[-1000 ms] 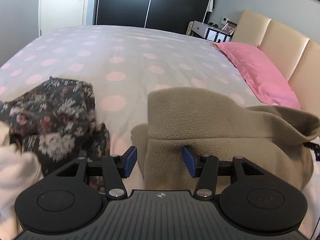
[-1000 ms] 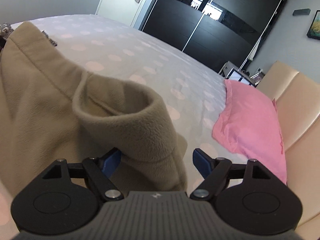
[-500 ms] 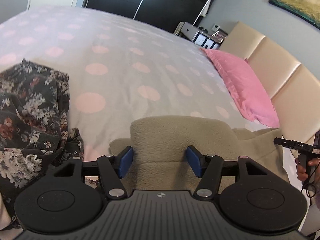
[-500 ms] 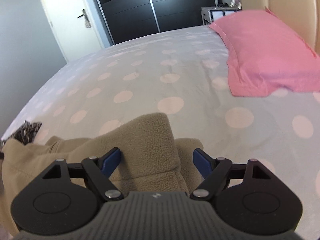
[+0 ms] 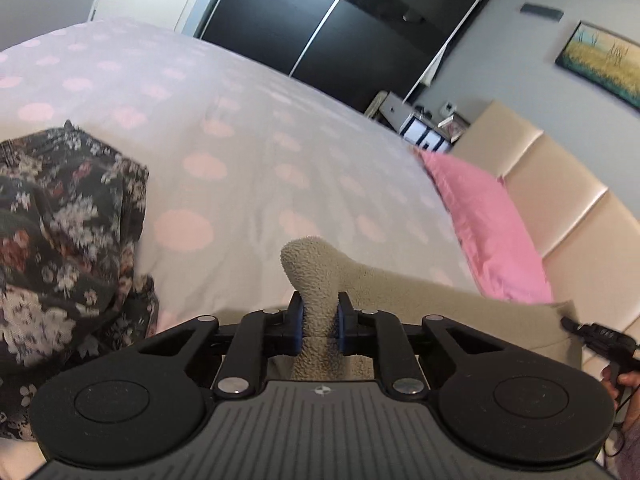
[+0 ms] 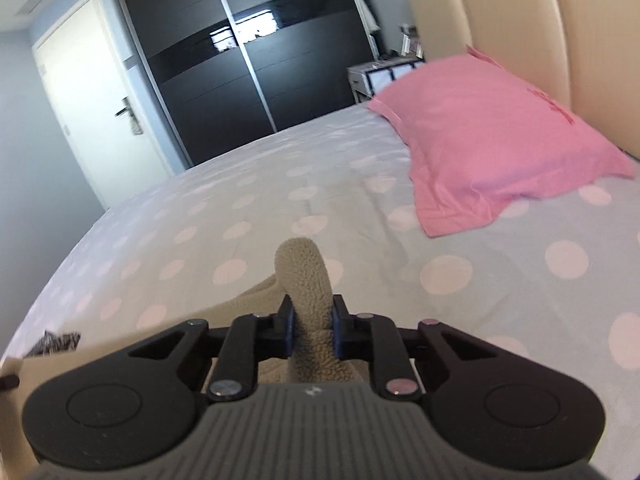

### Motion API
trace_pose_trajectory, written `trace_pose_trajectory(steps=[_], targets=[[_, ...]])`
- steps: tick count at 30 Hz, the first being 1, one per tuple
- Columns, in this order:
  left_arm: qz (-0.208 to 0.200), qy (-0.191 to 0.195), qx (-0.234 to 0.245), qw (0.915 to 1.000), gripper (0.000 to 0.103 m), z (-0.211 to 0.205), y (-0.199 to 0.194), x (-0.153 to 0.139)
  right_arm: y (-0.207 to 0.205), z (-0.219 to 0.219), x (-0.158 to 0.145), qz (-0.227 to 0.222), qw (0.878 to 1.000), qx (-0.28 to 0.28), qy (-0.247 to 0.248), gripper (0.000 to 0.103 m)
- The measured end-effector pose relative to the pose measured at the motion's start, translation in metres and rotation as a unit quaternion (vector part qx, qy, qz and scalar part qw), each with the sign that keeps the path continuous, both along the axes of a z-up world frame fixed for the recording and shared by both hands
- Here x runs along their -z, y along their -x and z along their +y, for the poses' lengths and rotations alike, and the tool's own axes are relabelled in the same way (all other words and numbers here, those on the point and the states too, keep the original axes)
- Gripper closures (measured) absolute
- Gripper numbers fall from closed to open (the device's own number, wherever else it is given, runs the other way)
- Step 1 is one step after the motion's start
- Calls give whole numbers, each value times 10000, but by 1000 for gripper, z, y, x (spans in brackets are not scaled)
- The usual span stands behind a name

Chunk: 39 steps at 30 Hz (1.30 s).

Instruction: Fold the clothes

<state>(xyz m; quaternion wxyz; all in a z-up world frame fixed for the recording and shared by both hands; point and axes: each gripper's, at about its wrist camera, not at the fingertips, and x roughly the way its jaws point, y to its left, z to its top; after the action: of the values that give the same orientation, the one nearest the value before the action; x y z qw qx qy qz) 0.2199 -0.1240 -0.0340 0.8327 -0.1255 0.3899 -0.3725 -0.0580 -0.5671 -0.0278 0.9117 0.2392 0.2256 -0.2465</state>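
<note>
Left tool (image 5: pixel 320 326): jaws closing, blue pads pressed on a bunched fold of the beige fleece garment (image 5: pixel 420 292), which sticks up between them.
Right tool (image 6: pixel 313 330): jaws closing, pads pinching another bunched fold of the same fleece (image 6: pixel 306 280); seen also at the right edge of the left wrist view, gripped by a hand (image 5: pixel 624 380).
Fleece garment: at the near edge of the bed, stretching between the two tools, the rest draped low behind them.
Bed: grey cover with pale pink dots (image 5: pixel 248 152), filling the middle of both views.
Dark floral garment (image 5: pixel 60 232): crumpled on the bed's left side, apart from the fleece.
Pink pillow (image 6: pixel 488 148): far right, against the cream padded headboard (image 6: pixel 520 12).
Far wall: black sliding wardrobe (image 6: pixel 248 52), white door (image 6: pixel 96 120) left of it.
</note>
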Motion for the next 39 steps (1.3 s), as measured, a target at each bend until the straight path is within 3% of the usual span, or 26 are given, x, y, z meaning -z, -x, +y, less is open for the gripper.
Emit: trace_pose_trajectory(steps=[2, 6, 8, 10, 12, 13, 14, 16, 18, 20, 26, 30, 33, 36, 39], targets=[[93, -115, -126, 9998, 90, -6, -6, 0, -12, 3, 3, 199, 9997, 112, 2, 83], [264, -741, -254, 9966, 88, -22, -15, 15, -33, 3, 20, 604, 9979, 228, -105, 80], [388, -874, -347, 9948, 82, -25, -17, 21, -37, 0, 28, 760, 9966, 258, -184, 74], [381, -912, -325, 9946, 77, -25, -16, 22, -34, -7, 33, 737, 9962, 241, -386, 56], [342, -916, -285, 9948, 58, -22, -14, 24, -28, -14, 37, 613, 9956, 196, -676, 52], [355, -900, -263, 9950, 55, -21, -14, 25, -23, -17, 38, 543, 9952, 209, -790, 52], [418, -892, -250, 9948, 56, -21, -14, 26, -19, -19, 39, 474, 9947, 219, -888, 54], [518, -807, -272, 9950, 70, -19, -12, 27, -12, -9, 31, 376, 9966, 172, -713, 72], [386, -728, -357, 9960, 86, -16, -5, 21, -4, 0, 22, 277, 9981, 124, -537, 77], [130, -639, -345, 9973, 89, -14, 6, 8, 3, 9, 12, 178, 9992, 76, -360, 81], [-771, -420, -120, 9961, 90, 0, 46, -54, 45, 39, -49, -336, 9993, 9, 158, 84], [-1203, -172, -64, 9926, 90, 1, 53, -96, 71, 47, -92, -757, 9961, 54, 451, 84], [-1486, -161, -37, 9888, 90, -11, 47, -117, 67, 40, -109, -904, 9940, 118, 605, 84], [-1603, -539, -28, 9856, 90, -36, 32, -114, 42, 33, -104, -622, 9951, 189, 741, 84], [-1599, -1048, 37, 9816, 90, -63, 16, -89, 12, 24, -78, -213, 9959, 202, 857, 84]])
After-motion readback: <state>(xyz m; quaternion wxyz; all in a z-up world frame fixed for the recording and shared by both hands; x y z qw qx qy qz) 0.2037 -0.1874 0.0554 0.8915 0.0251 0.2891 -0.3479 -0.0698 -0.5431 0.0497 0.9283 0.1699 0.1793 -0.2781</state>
